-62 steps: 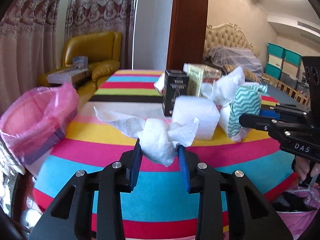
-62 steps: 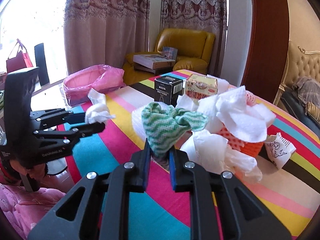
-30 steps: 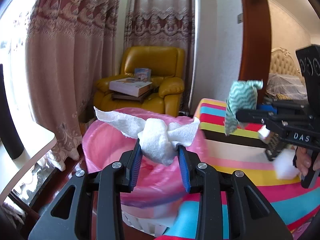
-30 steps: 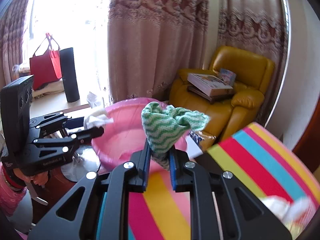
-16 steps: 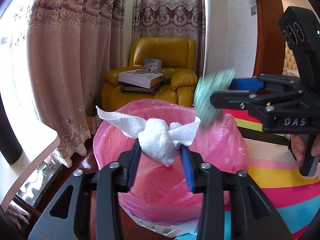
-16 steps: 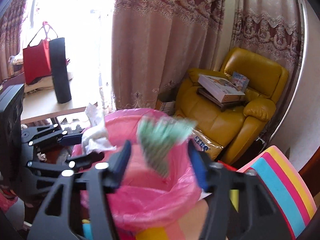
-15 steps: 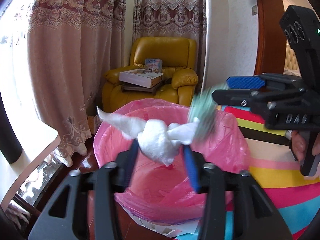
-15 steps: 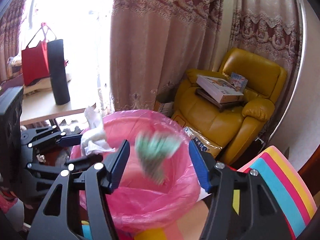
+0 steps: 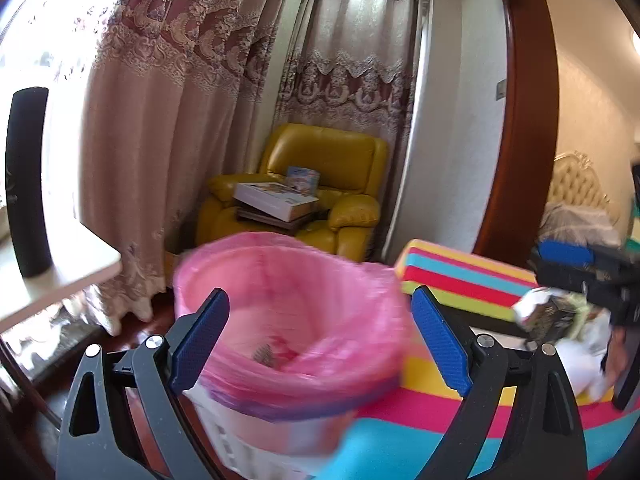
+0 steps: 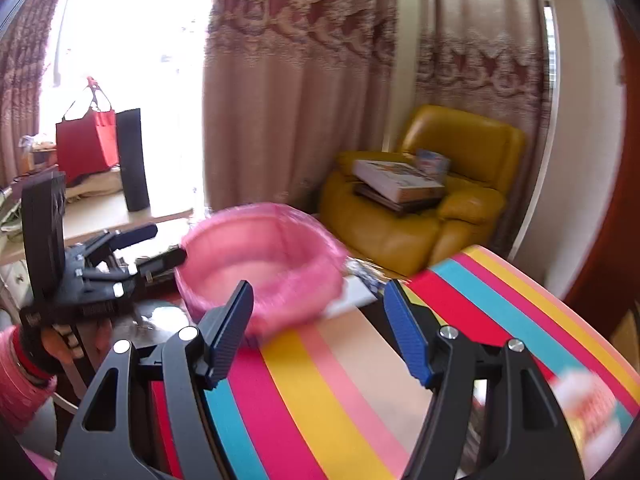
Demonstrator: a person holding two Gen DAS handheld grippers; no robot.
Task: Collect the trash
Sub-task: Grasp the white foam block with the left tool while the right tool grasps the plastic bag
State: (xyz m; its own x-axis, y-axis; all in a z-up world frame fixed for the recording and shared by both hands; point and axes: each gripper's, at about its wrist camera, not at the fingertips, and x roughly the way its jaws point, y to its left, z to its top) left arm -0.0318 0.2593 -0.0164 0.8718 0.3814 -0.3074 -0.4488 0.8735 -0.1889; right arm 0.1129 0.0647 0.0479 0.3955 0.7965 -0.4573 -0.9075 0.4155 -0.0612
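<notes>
Trash that both claws carried a moment ago, a white tissue and a green cloth, is gone from them: the left claw and right claw are spread wide and empty near the pink-lined bin, so both pieces have likely dropped inside. More trash waits on the striped tabletop at right, probably the next pickup.

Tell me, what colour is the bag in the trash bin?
Pink. The bin bag is see-through pink plastic, showing best in the left wrist view.
</notes>
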